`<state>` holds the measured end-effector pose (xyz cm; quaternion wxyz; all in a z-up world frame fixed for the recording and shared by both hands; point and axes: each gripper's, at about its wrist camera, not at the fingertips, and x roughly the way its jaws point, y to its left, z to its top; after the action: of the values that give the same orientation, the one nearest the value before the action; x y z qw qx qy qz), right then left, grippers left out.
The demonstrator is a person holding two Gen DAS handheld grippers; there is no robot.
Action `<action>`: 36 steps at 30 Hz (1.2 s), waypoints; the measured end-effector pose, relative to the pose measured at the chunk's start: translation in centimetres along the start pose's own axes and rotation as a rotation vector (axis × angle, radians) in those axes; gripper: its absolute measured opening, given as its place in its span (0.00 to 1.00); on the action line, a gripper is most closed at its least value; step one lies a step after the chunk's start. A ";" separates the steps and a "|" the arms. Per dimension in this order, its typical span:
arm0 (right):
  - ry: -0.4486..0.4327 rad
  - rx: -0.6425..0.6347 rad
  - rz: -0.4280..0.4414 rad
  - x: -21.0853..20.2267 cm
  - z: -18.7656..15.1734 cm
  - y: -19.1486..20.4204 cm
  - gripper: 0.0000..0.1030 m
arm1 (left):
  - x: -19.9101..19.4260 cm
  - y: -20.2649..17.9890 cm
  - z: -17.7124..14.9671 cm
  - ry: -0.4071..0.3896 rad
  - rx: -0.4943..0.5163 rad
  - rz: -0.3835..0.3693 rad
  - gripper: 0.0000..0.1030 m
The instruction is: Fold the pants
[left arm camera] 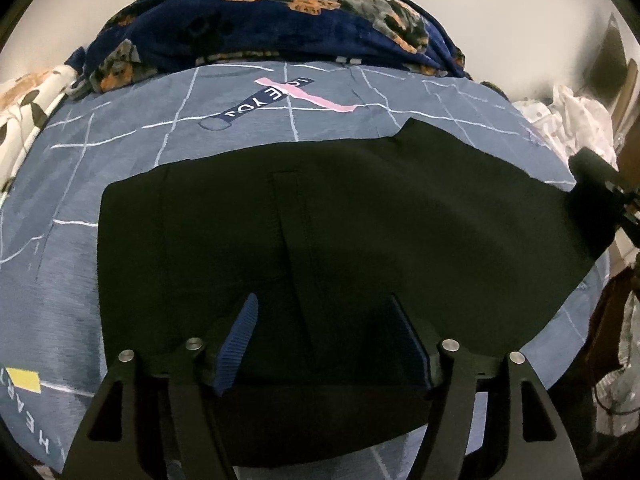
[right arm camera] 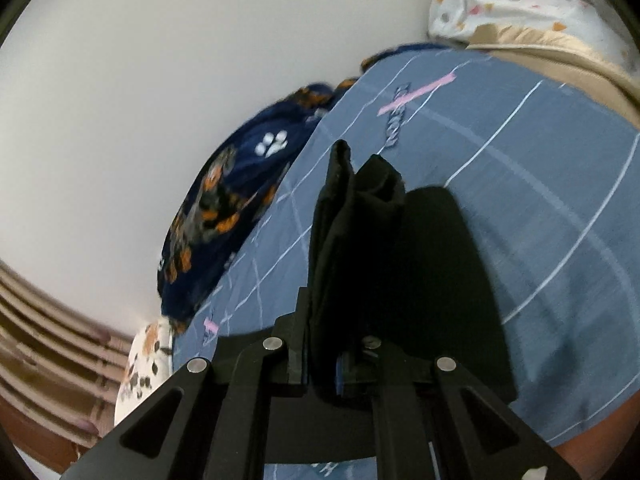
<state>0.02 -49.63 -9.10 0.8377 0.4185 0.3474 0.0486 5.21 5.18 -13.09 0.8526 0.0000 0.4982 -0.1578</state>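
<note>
Black pants point(left arm camera: 320, 220) lie spread across a blue-grey bedsheet point(left arm camera: 120, 160) with white grid lines. My left gripper point(left arm camera: 324, 320) hovers over their near part, open, its blue ribbed pads point(left arm camera: 240, 336) wide apart and nothing pinched between them. The pants' right end point(left arm camera: 580, 220) lifts off the sheet towards the frame's edge. In the right wrist view my right gripper point(right arm camera: 326, 360) is shut on a bunched fold of the pants point(right arm camera: 360, 220), which stands up between the fingers above the sheet point(right arm camera: 540, 200).
A navy dog-print blanket point(left arm camera: 280, 12) is heaped along the bed's far side against a pale wall. White patterned bedding point(left arm camera: 24, 112) lies at the left and a white bundle point(left arm camera: 576, 120) at the right. Wooden slats point(right arm camera: 40, 320) show beside the bed.
</note>
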 end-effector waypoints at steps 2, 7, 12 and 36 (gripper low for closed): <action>0.032 -0.026 -0.014 1.1 -1.1 0.8 0.09 | 0.0 -0.2 0.0 0.001 0.014 0.015 0.69; 0.090 -0.057 -0.010 2.9 -3.5 1.9 0.09 | 0.0 -0.4 -0.1 0.005 0.036 0.046 0.70; 0.132 -0.065 0.004 4.5 -5.5 2.7 0.09 | -0.1 -0.3 -0.1 0.005 0.030 0.049 0.70; 0.169 -0.059 0.017 6.3 -7.9 2.9 0.09 | -0.1 -0.5 -0.4 0.003 0.040 0.046 0.76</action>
<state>0.52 -40.13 -13.59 0.8169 0.3911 0.4117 0.1009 4.69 4.80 -13.13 0.8552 0.0290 0.4958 -0.1481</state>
